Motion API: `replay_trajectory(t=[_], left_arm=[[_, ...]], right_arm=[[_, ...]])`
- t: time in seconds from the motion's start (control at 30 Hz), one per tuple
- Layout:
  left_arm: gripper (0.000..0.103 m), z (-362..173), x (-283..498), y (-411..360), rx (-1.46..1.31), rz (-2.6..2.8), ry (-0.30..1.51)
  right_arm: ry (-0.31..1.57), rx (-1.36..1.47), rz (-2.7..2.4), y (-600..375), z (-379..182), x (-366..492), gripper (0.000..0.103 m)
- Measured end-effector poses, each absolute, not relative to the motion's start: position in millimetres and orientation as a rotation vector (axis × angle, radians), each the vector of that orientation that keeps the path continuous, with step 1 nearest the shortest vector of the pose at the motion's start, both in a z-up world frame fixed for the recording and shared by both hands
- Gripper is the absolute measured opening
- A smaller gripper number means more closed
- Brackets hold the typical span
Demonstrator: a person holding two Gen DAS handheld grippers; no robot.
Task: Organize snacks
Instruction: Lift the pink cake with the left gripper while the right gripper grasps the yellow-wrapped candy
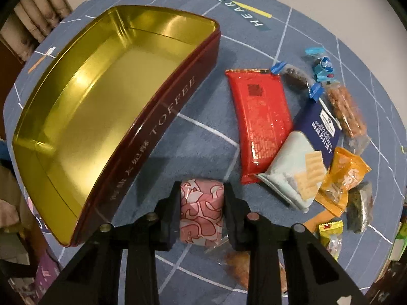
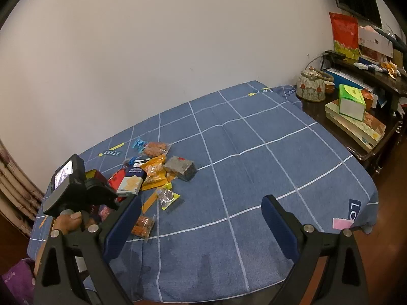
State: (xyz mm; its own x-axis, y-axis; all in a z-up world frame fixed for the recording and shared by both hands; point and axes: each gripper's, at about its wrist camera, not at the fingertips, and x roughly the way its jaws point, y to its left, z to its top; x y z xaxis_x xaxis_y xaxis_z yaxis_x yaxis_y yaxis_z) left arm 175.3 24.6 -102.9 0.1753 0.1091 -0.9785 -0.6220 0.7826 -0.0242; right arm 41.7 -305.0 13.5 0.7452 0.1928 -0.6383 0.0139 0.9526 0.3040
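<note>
Left hand-held gripper [image 1: 202, 212] squeezes a pink snack pack [image 1: 201, 209] between its two black fingers, right beside the long red side of the gold tin [image 1: 101, 117]. Nothing is inside the tin. On the far side of the pink pack from the tin lie more snacks on the blue bench [image 2: 254, 165]: a red packet [image 1: 259, 124], a pale cracker bag [image 1: 292, 175] and an orange bag [image 1: 343, 178]. Right hand-held gripper [image 2: 201, 225] is wide open over the blue cloth and holds nothing.
</note>
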Motion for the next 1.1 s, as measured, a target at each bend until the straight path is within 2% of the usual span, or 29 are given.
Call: replay_trajectory(t=[0.37, 0.9, 1.0, 1.1], left_arm=[[0.026, -82.0, 132.3, 4.8, -0.355, 0.354, 1.281], [0.026, -27.3, 70.8, 10.6, -0.229, 0.206, 1.128], [0.026, -19.7, 69.5, 12.9, -0.214, 0.19, 1.106], [0.026, -10.2, 67.6, 16.6, -0.202, 0.181, 1.08]], right_arm=[[0.747, 0.308, 0.082, -308.6, 6.1, 46.4, 0.097], [0.86, 0.267, 0.241, -272.2, -20.6, 52.1, 0.097], [0.882, 0.195, 0.303, -252.6, -19.9, 58.6, 0.097], [0.822, 0.088, 0.342, -233.3, -9.8, 69.1, 0.094]])
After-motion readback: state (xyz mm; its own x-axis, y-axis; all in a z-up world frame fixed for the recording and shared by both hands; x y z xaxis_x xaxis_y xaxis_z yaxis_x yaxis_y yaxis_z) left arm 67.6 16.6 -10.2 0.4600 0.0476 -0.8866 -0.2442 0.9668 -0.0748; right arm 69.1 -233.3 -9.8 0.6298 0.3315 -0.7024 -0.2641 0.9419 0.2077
